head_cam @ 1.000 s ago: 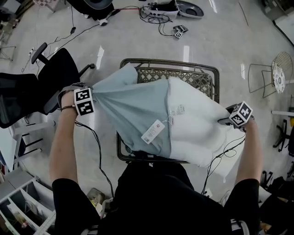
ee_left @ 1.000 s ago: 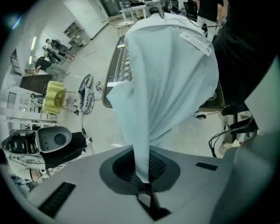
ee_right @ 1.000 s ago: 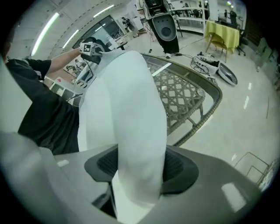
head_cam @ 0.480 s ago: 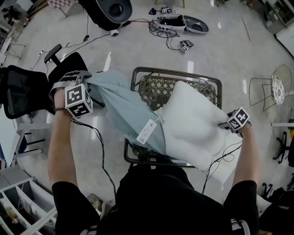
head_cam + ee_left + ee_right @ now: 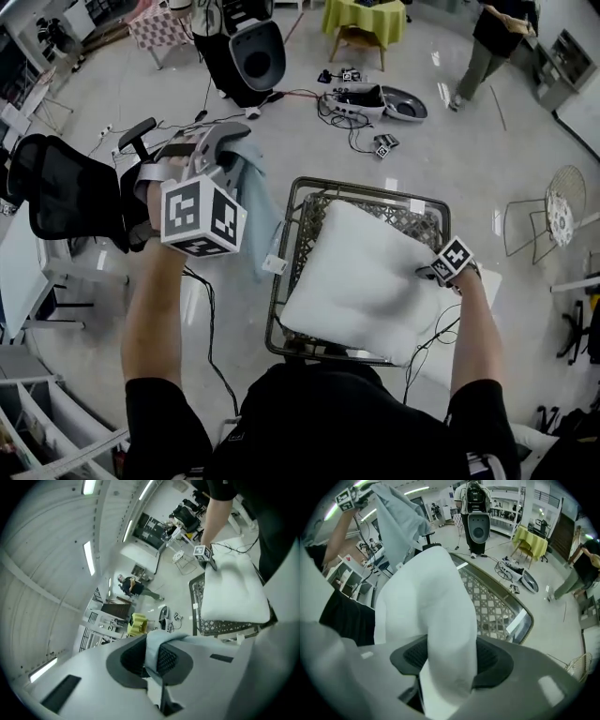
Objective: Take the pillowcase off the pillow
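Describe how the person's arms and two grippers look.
The left gripper and right gripper are grey with dark meshed pads. Each carries a white cube with black square markers and trails a thin black cable. The person wears black short sleeves.

Head view sits above the person (image 5: 328, 427) and looks steeply down; the wicker worktop (image 5: 312, 217) fills the centre, with floor (image 5: 469, 131) toward 12 o'clock. Left gripper view faces out across the room, its jaws close at 6 o'clock and the pillow (image 5: 234, 592) farther off at 2 o'clock. Right gripper view tilts steeply down, the pillow pressed close. All three share pillow and worktop.
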Motion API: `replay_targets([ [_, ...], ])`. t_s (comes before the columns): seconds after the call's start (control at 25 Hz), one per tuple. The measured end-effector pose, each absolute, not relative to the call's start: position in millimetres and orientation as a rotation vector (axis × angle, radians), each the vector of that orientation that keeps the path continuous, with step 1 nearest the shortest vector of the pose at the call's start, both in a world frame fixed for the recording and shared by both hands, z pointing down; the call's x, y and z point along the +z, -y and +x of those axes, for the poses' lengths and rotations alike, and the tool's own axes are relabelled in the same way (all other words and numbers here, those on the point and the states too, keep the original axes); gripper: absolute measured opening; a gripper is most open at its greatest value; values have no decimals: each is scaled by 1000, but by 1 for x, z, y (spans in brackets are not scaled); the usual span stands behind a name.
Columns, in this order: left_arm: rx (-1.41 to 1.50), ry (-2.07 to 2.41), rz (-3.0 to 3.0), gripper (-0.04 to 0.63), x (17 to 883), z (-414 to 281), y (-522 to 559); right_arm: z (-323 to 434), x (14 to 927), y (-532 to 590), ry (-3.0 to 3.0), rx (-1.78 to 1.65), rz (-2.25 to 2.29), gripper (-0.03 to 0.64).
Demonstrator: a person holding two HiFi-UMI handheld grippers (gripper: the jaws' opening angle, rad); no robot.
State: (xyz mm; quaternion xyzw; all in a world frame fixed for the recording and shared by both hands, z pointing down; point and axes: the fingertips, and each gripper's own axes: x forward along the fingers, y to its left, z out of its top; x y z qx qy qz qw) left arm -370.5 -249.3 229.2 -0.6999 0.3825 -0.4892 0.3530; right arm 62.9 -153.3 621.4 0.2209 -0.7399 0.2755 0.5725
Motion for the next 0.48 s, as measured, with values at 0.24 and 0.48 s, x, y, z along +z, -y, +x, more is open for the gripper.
replay_targets([
  [0.24,-1180,-896,-1944,9,264,-319,212,-19,614,162,1791,527,584,281],
  [0.48,-1043,-886,-2044,9,252,-300,186,-59,600,159,1747,309,630,333],
])
